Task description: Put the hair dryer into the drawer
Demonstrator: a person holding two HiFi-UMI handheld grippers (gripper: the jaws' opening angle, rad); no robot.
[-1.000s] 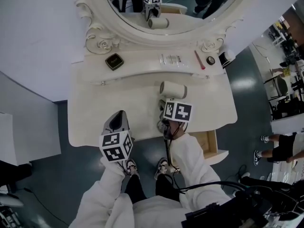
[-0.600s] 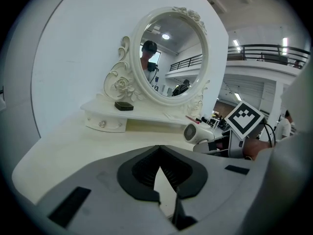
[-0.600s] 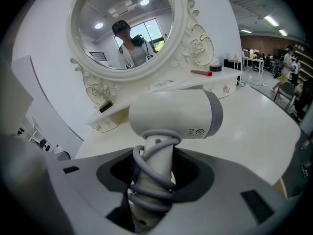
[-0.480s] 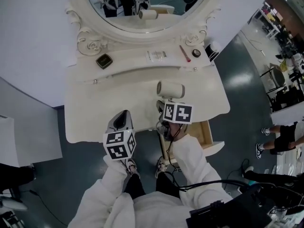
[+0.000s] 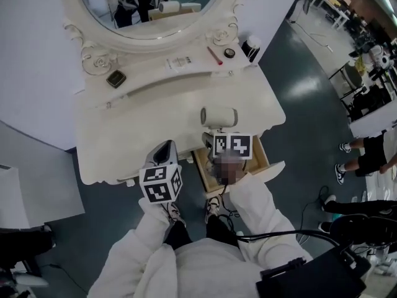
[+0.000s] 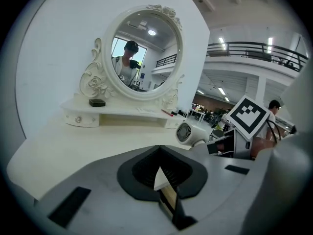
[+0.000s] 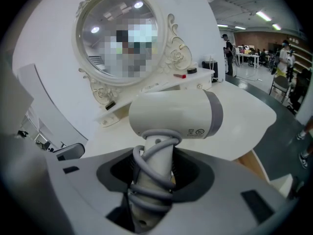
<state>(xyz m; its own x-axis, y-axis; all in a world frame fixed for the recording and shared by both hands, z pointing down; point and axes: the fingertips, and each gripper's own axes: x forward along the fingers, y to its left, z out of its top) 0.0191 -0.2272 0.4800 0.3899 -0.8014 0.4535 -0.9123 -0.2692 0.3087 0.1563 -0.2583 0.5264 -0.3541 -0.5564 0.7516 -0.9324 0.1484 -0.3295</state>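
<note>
At the left, the left tool [image 5: 165,149] is held over the front edge of the table [image 5: 111,141], with its jaws brought together and nothing between them. Further right, the hair dryer [image 5: 218,117] is clamped in the right tool [image 5: 216,136] by its handle [image 7: 159,155], around which the cord [image 7: 159,133] is wound. Its barrel is kept level above the front edge of the table. Compared with a second ago, both tools have been drawn back from the middle of the table, so the hair dryer has been brought to the edge. Just below it, to the right, the drawer [image 5: 263,159] is seen pulled open. The carrying is judged nearly done. Only the lowering into the drawer remains.
</note>
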